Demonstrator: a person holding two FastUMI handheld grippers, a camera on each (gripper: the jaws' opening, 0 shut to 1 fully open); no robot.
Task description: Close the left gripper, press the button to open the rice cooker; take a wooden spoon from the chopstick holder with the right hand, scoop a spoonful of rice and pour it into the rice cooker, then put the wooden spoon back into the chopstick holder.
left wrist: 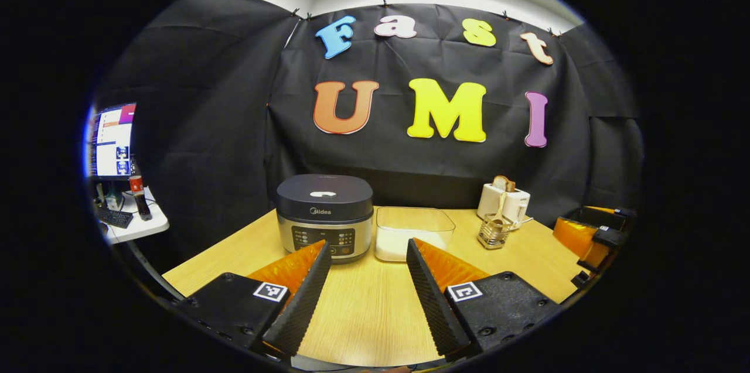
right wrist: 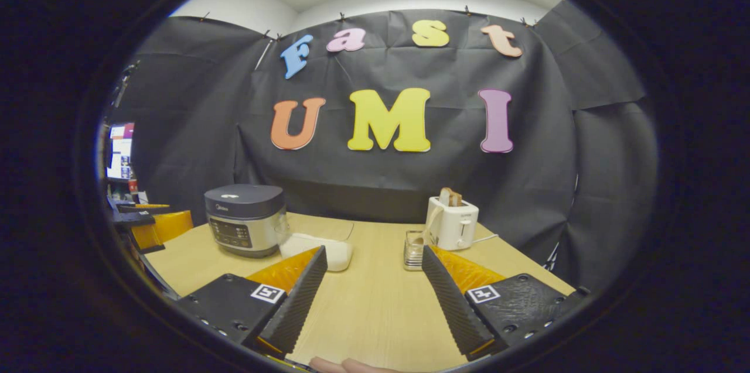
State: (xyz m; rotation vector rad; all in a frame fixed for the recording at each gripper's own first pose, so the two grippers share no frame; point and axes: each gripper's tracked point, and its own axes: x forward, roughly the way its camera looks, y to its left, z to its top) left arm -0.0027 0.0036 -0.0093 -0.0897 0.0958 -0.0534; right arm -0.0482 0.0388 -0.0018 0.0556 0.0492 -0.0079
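- Left hand-held gripper [left wrist: 364, 297]: fingers spread wide, nothing between them, hovering over the bare wooden surface [left wrist: 363, 314], short of the rice cooker [left wrist: 324, 215].
- Right hand-held gripper [right wrist: 372, 300]: also spread, empty, low over the surface, well back from the holder.
- Rice cooker: lid down, sits at back left of the surface, control panel facing the grippers. The light patch on the lid top is probably the release button; can't confirm.
- Rice container [left wrist: 413, 232]: clear, white rice inside, just beside the cooker on its right.
- Chopstick holder [left wrist: 494, 231]: clear glass, in front of the white toaster [left wrist: 504, 202], wooden spoon [left wrist: 499, 212] standing in it with the handle leaning up.
- Handling judgement: cooker looks heavy and rigid, so it should not slide under a press; the left fingers need to be pressed together first for a firm push.
- Spoon looks light and stiff; pinch the upper handle clear of the rim.
- Holder is glass, light and tippy; lift the spoon straight up so it doesn't drag the holder over.
- Nothing started yet, as things lie.
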